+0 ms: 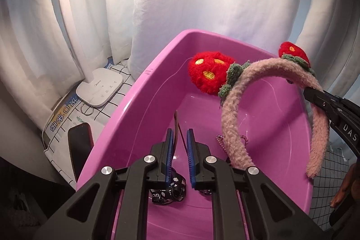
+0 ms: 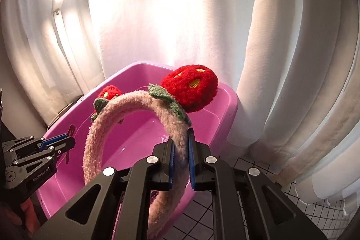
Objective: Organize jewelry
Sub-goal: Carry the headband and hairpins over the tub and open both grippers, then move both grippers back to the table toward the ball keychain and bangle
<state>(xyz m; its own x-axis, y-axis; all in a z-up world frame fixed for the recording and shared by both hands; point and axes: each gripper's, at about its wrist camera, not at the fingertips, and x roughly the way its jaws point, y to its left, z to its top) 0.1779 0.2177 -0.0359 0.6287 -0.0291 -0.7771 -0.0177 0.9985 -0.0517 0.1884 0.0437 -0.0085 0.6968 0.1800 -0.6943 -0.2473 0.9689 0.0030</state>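
A pink fuzzy headband (image 1: 231, 127) with two red strawberry pompoms (image 1: 210, 73) hangs over a purple plastic bin (image 1: 144, 91). My right gripper (image 2: 181, 147) is shut on one side of the headband (image 2: 180, 150) and holds it above the bin (image 2: 227, 105). My left gripper (image 1: 180, 145) is over the bin, shut on a thin brown-red strip (image 1: 177, 125). In the bin lie a black printed ribbon (image 1: 167, 194) and a small pink beaded piece (image 1: 220, 141).
White curtains hang behind. A white lamp base (image 1: 100, 87), a metal ring (image 1: 86, 109) and a dark phone (image 1: 79, 138) lie on a grid-patterned cloth (image 1: 121, 82) left of the bin. The cloth (image 2: 258, 206) shows right of the bin too.
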